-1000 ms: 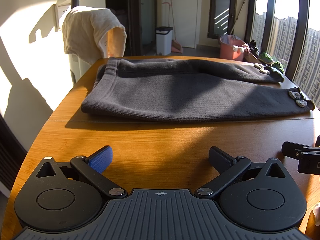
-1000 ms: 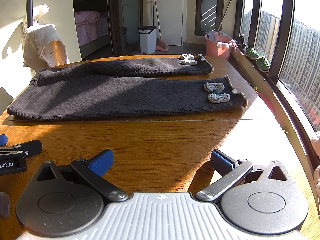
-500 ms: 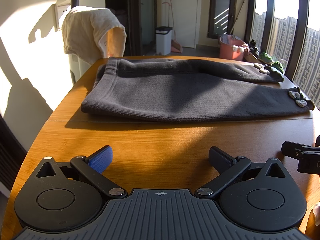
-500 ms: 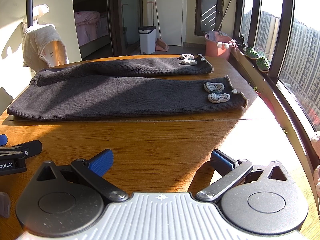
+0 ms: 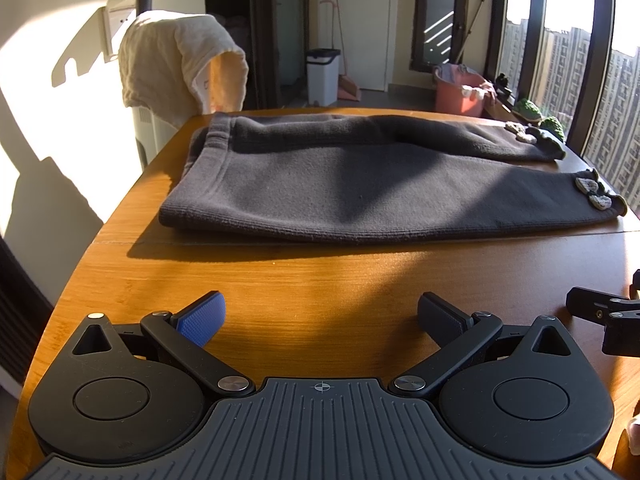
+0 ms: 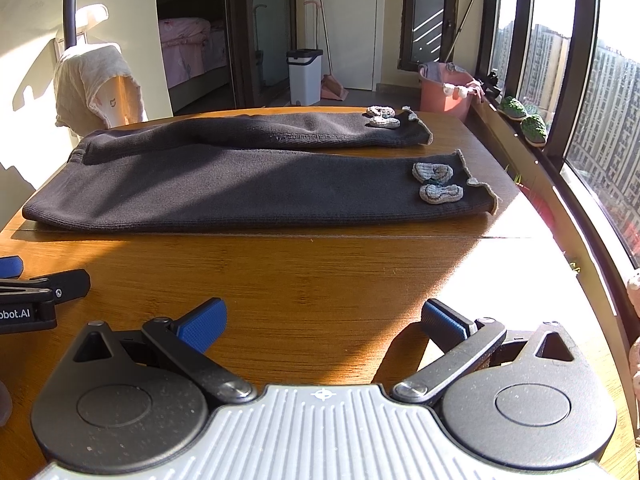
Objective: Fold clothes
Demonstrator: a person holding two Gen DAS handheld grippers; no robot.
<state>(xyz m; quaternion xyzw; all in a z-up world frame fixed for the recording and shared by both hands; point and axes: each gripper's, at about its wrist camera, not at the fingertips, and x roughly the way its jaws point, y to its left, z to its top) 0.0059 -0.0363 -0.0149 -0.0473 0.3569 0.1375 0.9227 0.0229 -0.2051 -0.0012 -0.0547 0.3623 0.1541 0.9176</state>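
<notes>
Dark grey knit trousers (image 5: 360,184) (image 6: 248,188) lie flat across the far half of the wooden table (image 5: 320,280) (image 6: 320,272), waistband to the left, two legs running right. Grey knit bows (image 6: 436,186) sit at each leg cuff. My left gripper (image 5: 320,316) hovers open over bare wood in front of the trousers, holding nothing. My right gripper (image 6: 322,318) is open too, a little to the right, also short of the cloth. Part of the right gripper (image 5: 604,312) shows at the right edge of the left wrist view, and part of the left gripper (image 6: 40,292) at the left edge of the right wrist view.
A cream towel (image 5: 180,64) (image 6: 96,80) hangs over a chair beyond the table's left corner. A white bin (image 6: 304,76), a dustpan and a pink tub (image 6: 444,88) stand on the floor behind. Windows and a sill with green objects (image 6: 528,120) run along the right.
</notes>
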